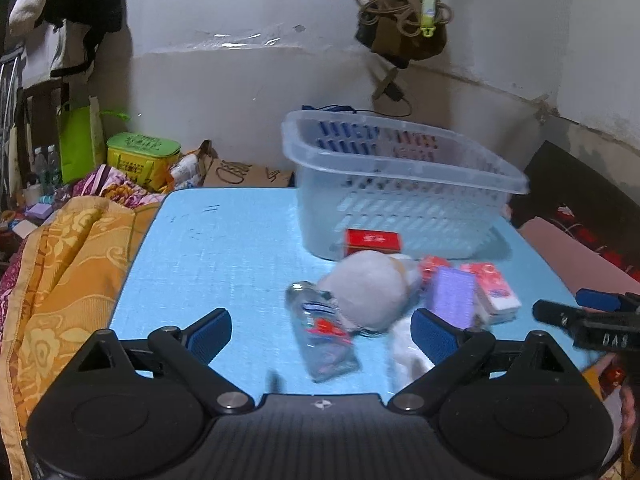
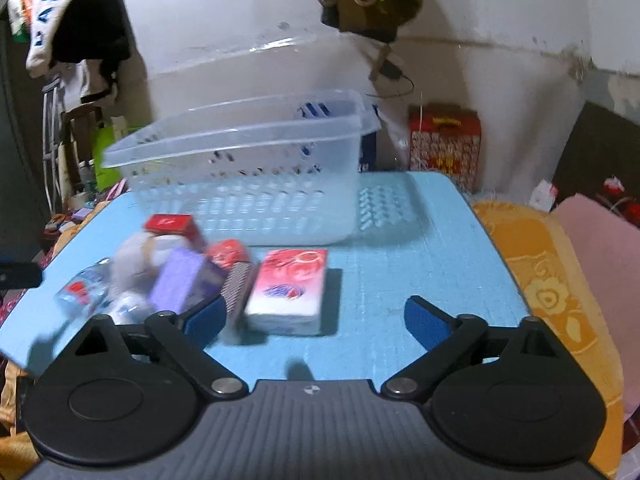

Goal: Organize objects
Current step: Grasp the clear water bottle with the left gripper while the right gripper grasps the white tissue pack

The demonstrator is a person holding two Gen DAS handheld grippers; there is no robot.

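Observation:
A clear plastic basket (image 1: 400, 184) stands at the far side of the light blue table (image 1: 220, 248); it also shows in the right wrist view (image 2: 248, 160). In front of it lies a cluster: a small clear bottle (image 1: 320, 332), a white plush (image 1: 368, 284), a red box (image 1: 372, 242), a purple pack (image 1: 450, 296) and a pink tissue pack (image 1: 496, 292). My left gripper (image 1: 322, 334) is open, with the bottle between its fingers. My right gripper (image 2: 314, 320) is open, just short of the tissue pack (image 2: 288, 292). It shows at the left wrist view's right edge (image 1: 584, 320).
An orange patterned blanket (image 1: 60, 272) lies left of the table and another orange cloth (image 2: 552, 280) to its right. A green and yellow box (image 1: 142, 156), a red gift box (image 2: 446, 144), bags and clothes line the wall behind.

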